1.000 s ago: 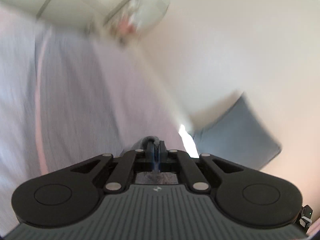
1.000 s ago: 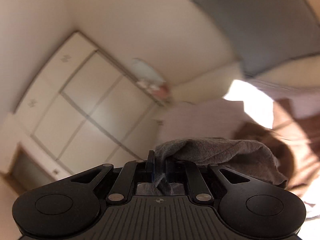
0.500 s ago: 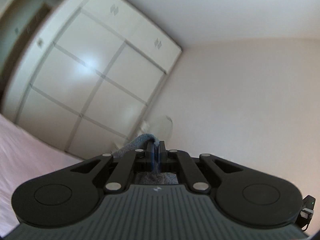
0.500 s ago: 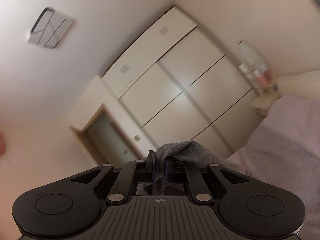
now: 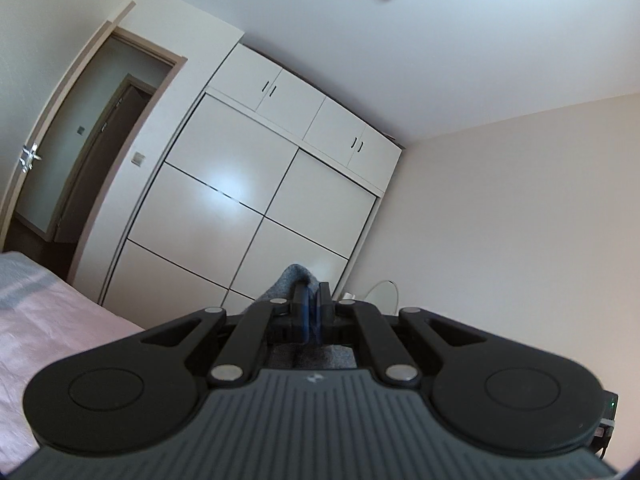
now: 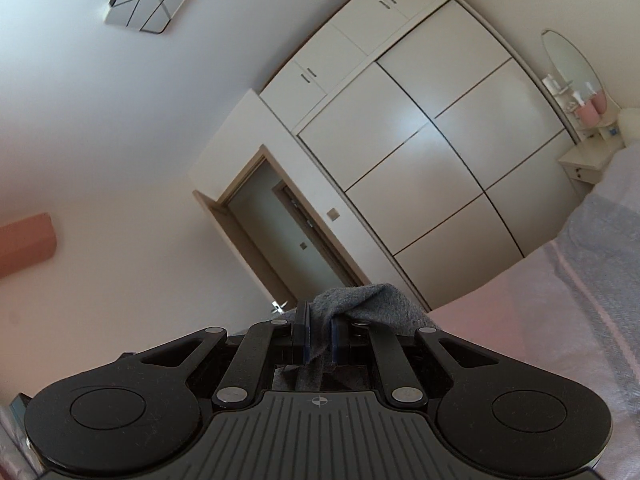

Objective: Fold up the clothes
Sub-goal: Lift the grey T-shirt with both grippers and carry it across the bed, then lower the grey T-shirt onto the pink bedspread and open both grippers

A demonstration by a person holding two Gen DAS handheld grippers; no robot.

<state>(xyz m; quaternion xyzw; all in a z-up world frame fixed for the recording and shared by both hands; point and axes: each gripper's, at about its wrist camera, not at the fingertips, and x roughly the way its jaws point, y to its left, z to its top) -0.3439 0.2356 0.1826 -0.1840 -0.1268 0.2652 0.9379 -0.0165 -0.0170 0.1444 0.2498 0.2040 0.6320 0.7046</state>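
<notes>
Both grippers point up toward the wardrobe [image 5: 260, 200], lifted above the bed [image 6: 560, 320]. The left gripper [image 5: 311, 300] and right gripper [image 6: 319, 334] each pinch the grey garment [image 6: 368, 304], probably so it hangs free and flattens before folding.

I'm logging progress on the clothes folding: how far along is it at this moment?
Done: both grippers have hold of the grey garment. The left gripper and right gripper each have their jaws shut on a bunch of it.
In hand: both cameras point up toward the wardrobe and ceiling, with the pink bedspread low at the edge.
Left: no fold is visible; most of the garment is out of view.
</notes>
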